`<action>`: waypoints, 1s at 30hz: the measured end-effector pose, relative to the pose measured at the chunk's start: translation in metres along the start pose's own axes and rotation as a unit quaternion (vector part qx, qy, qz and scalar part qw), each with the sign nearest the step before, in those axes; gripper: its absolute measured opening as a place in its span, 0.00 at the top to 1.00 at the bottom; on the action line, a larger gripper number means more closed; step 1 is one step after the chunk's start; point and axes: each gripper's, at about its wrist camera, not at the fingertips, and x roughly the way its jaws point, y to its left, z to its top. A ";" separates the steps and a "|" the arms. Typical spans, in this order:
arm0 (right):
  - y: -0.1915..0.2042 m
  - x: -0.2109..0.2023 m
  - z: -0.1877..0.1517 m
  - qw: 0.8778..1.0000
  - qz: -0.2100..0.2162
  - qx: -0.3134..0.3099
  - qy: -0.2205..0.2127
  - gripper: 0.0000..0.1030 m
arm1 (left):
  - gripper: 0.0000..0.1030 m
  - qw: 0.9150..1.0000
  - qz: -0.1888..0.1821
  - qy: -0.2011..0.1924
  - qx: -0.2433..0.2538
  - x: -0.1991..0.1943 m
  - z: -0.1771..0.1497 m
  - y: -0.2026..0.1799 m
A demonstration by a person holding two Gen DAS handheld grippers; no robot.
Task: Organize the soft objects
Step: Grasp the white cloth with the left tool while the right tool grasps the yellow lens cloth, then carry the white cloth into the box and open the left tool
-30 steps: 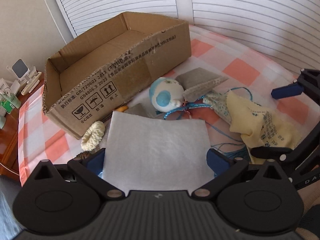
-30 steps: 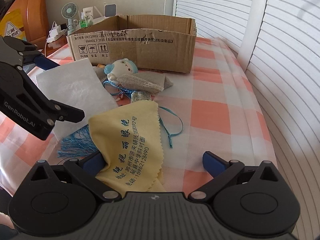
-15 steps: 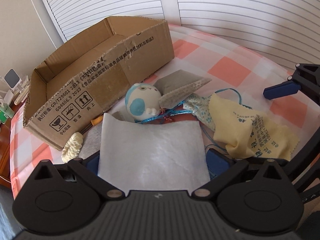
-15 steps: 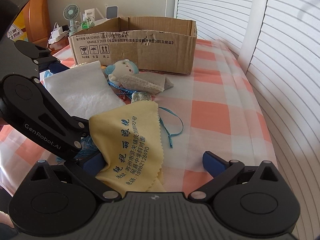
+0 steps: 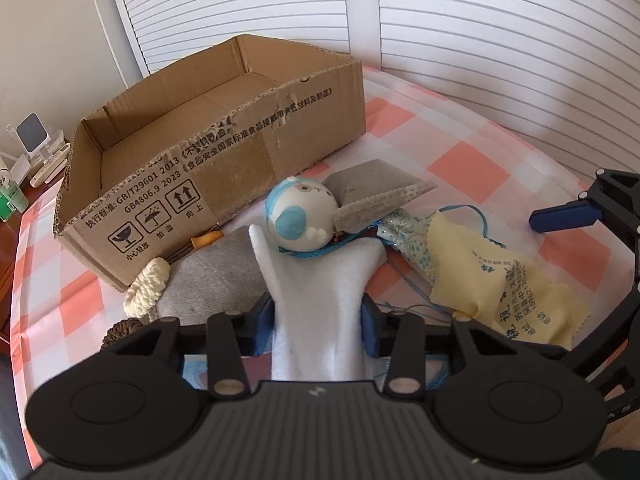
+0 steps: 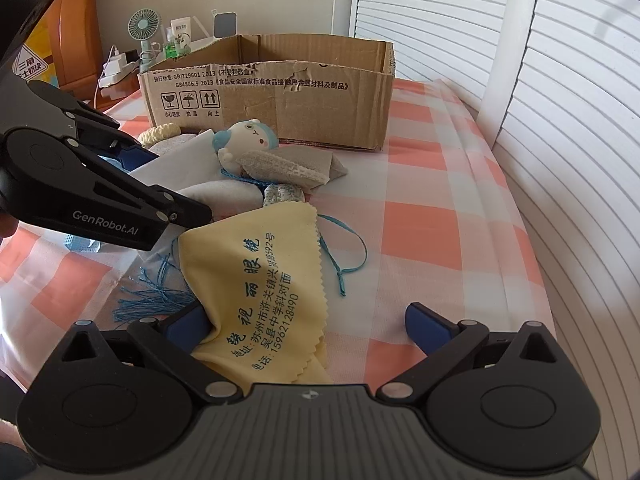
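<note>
My left gripper is shut on a white cloth, which is bunched between its blue pads and lifted off the table. Just beyond it lie a round blue-and-white plush toy, a grey pad, a grey sock and a cream knitted ring. An open cardboard box stands behind them, with nothing visible inside. My right gripper is open, low over the table, with a yellow lens cloth lying between its fingers. The left gripper also shows in the right wrist view.
A blue tassel and cord and a blue ribbon loop lie by the yellow cloth. A speckled pouch lies beside the toy. A fan and bottles stand on a side table behind the box. Louvred shutters run along the right.
My left gripper has shut on the white cloth, which was lying flat and is now bunched and raised. A grey sock under it has come into view. My right gripper has stayed still.
</note>
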 end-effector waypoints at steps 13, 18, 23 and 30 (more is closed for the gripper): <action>0.010 -0.013 0.012 0.998 0.051 -0.018 -0.036 0.14 | 0.64 1.000 -0.010 -0.009 -0.021 -0.007 -0.004 0.007; 0.010 -0.002 0.015 0.998 0.054 -0.014 -0.024 0.30 | 0.64 0.999 -0.014 -0.010 -0.027 -0.002 -0.002 0.008; 0.008 -0.007 0.015 0.998 0.053 -0.016 -0.025 0.56 | 0.72 0.999 -0.018 -0.012 -0.030 -0.005 -0.002 0.011; 0.007 -0.024 0.015 0.998 0.055 -0.024 -0.036 0.71 | 0.77 0.999 -0.026 -0.016 -0.035 -0.022 -0.003 0.015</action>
